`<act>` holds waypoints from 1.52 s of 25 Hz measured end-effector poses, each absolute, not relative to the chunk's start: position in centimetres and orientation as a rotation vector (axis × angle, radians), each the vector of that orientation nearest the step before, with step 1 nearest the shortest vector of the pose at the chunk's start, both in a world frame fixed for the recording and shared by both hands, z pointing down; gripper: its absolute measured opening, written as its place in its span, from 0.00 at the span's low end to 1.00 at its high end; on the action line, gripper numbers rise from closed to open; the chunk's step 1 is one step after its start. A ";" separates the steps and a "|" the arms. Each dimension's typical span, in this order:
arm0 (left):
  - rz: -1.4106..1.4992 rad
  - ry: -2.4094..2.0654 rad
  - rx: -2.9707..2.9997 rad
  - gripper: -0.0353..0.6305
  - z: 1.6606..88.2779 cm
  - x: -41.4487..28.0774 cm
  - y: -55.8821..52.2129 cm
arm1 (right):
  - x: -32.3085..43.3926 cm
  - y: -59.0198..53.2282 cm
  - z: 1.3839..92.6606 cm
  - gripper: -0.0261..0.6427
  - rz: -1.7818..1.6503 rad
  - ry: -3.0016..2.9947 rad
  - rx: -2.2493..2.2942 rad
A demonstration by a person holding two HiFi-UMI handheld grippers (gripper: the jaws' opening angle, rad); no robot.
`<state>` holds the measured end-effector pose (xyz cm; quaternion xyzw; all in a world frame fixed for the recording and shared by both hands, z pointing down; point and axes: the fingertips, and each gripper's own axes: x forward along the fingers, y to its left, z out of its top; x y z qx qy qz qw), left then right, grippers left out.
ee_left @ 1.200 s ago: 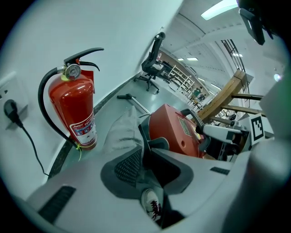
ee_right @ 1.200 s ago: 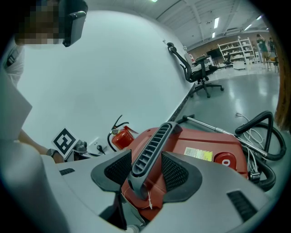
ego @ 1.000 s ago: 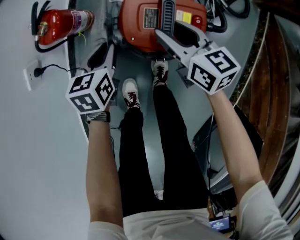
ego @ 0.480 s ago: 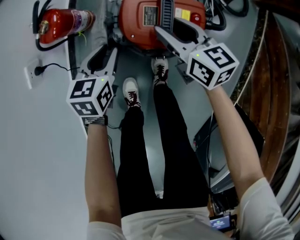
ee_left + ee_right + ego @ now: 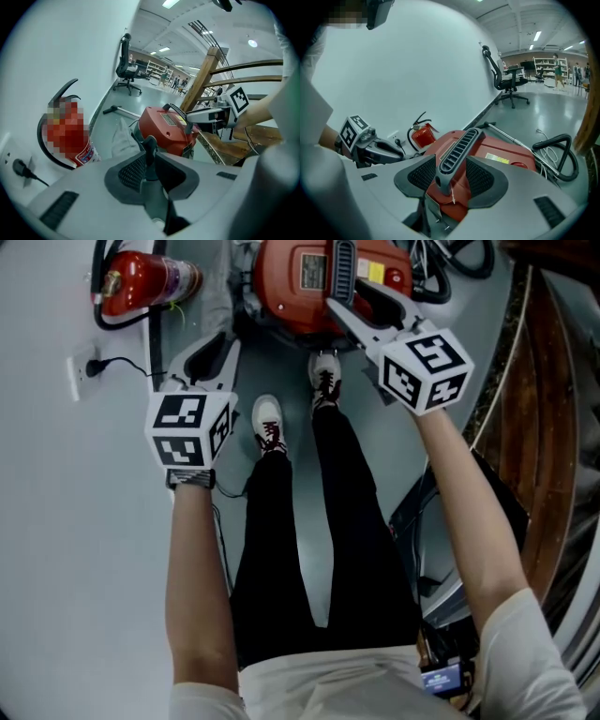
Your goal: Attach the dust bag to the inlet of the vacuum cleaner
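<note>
The left gripper point(image 5: 151, 164) has just been closing its jaws, and they pinch a dark upright piece point(image 5: 150, 145), seen too close to name, which fills the narrow gap between the pads. The right gripper point(image 5: 452, 171) is clamped on the ribbed carrying handle point(image 5: 458, 149) on top of the red vacuum cleaner point(image 5: 520, 159). The pale dust bag point(image 5: 122, 138) lies crumpled on the floor point(image 5: 150, 96) just beside the cleaner, unattached and clear of both grippers, between the cleaner and the fire extinguisher point(image 5: 141, 282) by the wall.
</note>
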<state>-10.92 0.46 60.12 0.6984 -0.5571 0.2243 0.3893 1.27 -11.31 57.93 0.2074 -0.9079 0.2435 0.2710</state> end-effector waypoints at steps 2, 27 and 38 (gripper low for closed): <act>0.606 -1.404 1.804 0.12 59.4 -10.9 0.8 | 1.6 -10.9 57.7 0.35 0.643 -2.413 0.561; 0.881 -1.151 2.001 0.08 54.3 -8.4 6.8 | 1.4 -3.8 49.6 0.16 0.347 -2.374 0.397; 0.831 -1.208 2.033 0.06 48.9 -8.1 7.2 | 1.1 -0.4 44.3 0.09 0.307 -2.417 0.303</act>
